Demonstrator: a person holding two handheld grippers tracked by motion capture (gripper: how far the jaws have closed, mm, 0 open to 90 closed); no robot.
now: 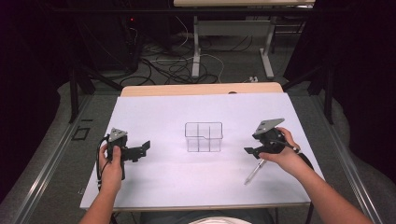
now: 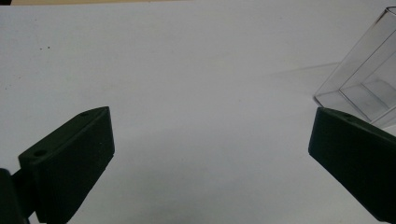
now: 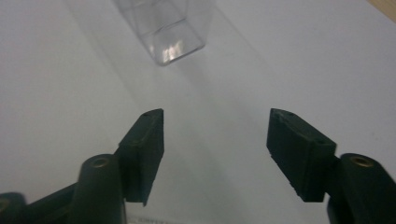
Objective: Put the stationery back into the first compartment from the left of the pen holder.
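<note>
On the white table point(image 1: 154, 186), a clear box point(image 1: 203, 136) stands between both empty, released grippers, and a pen point(image 1: 254, 171) lies just near the right gripper point(image 1: 251, 150), left gripper point(image 1: 145, 147).

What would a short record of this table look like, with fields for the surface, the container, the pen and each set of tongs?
surface: white table top
container: clear divided organizer, standing mid-table, nothing visible inside
pen: clear pen lying on the table beside the right hand
left tongs: open, nothing between them, pointing toward the organizer
right tongs: open, nothing between them, pointing toward the organizer, apart from the pen
</note>
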